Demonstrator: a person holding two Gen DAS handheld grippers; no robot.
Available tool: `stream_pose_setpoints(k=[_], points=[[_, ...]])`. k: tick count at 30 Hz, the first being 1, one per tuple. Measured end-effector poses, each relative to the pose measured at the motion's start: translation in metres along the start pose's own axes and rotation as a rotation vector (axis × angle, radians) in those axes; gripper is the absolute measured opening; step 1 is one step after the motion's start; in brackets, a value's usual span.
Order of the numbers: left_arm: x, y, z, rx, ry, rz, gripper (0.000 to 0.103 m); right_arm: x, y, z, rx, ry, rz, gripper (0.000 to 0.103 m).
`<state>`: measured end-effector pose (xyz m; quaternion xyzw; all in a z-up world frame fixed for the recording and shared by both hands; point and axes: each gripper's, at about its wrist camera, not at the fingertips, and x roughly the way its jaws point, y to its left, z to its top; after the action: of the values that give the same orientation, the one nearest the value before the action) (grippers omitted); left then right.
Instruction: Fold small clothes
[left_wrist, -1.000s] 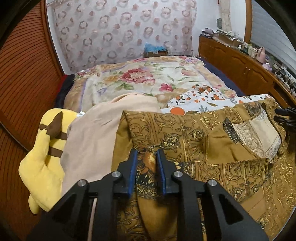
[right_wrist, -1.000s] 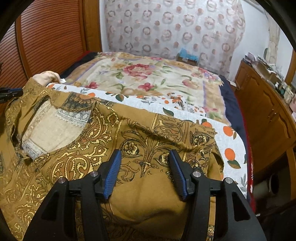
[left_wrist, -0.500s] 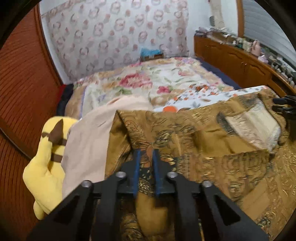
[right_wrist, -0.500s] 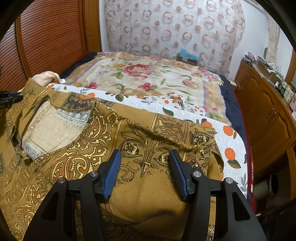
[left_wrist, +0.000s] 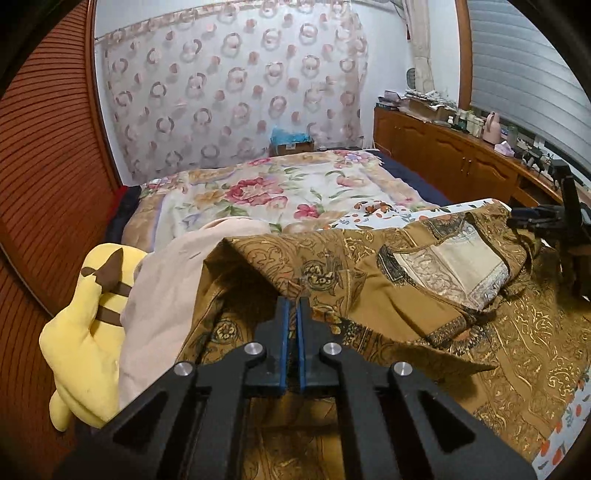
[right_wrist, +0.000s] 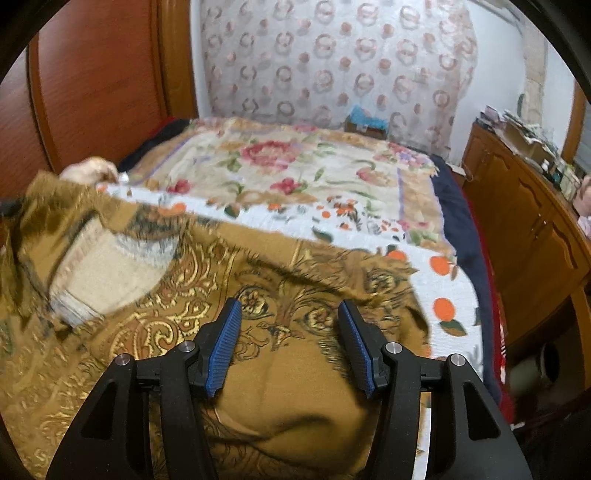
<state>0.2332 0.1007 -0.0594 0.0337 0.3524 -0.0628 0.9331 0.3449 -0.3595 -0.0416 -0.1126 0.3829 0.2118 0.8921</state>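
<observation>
Behind everything stands a patterned curtain (left_wrist: 236, 92), and before it the bed (left_wrist: 280, 188) with a flowered cover, which is my working surface. On its near part lies the brown shirt (right_wrist: 207, 280) with gold ornament, spread across a white sheet with oranges (right_wrist: 443, 291). My left gripper (left_wrist: 291, 306) is closed on a raised fold at the shirt's side, next to a beige cloth (left_wrist: 162, 295) and a yellow plush toy (left_wrist: 88, 325). My right gripper (right_wrist: 290, 325) has its jaws apart over the other side of the shirt, with loose cloth between them, not pinched. I judge the first side fold is beginning. Next I should carry the held edge across toward the middle, and keep the other side flat.
</observation>
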Motion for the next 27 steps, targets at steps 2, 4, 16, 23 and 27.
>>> stream_pose_setpoints(k=[2, 4, 16, 23, 27], points=[[-0.003, 0.0, -0.001, -0.003, -0.005, 0.006, 0.001, -0.005, -0.007, 0.002, 0.013, -0.004, -0.02, 0.056], [-0.007, 0.001, -0.003, -0.005, -0.013, 0.004, 0.001, -0.007, -0.014, 0.003, 0.02, 0.0, -0.048, 0.056], [-0.02, -0.007, -0.014, -0.02, -0.022, -0.051, 0.001, -0.002, -0.039, 0.005, 0.07, 0.028, -0.058, 0.056], [-0.02, -0.009, -0.021, -0.032, -0.007, -0.056, 0.001, 0.009, -0.042, 0.004, 0.099, 0.067, 0.011, 0.056], [-0.019, -0.011, -0.024, -0.029, -0.005, -0.056, 0.001, 0.006, -0.033, 0.005, 0.074, 0.058, 0.027, 0.049]])
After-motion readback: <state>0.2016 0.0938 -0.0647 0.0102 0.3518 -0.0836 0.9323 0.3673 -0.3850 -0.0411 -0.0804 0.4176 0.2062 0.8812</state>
